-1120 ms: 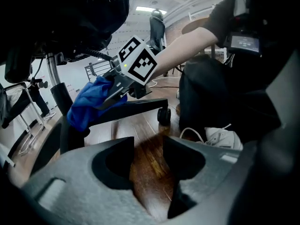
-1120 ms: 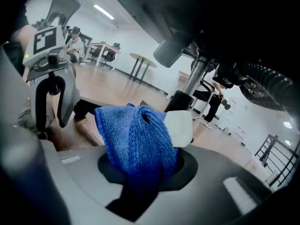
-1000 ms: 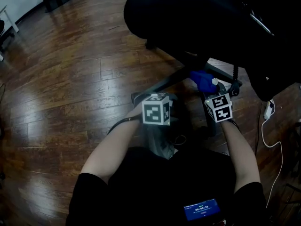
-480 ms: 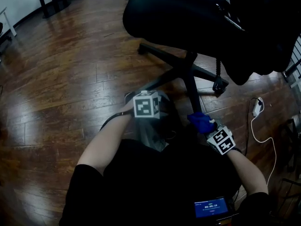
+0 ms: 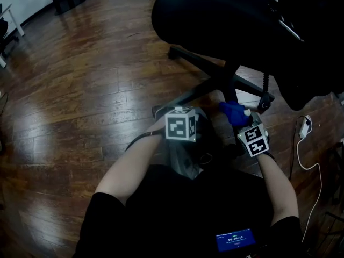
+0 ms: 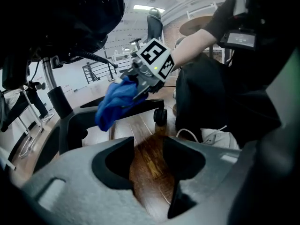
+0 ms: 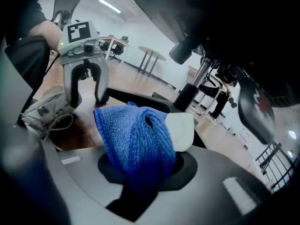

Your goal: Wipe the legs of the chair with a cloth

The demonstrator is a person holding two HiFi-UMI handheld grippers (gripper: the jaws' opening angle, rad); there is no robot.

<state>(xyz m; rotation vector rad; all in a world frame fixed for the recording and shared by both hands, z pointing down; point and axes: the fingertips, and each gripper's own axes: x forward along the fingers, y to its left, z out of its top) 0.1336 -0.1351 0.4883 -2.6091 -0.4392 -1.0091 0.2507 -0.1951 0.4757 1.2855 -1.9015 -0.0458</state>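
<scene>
Largely, blue cloth [image 7: 126, 125] masks the right tool [image 7: 145, 144] pinching it; the left tool [image 6: 147, 156] stands spread, empty.

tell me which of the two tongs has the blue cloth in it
The right tongs: the blue cloth is clamped between its jaws. The left tongs stand slightly apart with nothing between them.

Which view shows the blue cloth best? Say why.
The right gripper view: the cloth sits close up, its knit clear. The left gripper view shows it smaller, side-on; the head view, only a small blue patch.
</scene>
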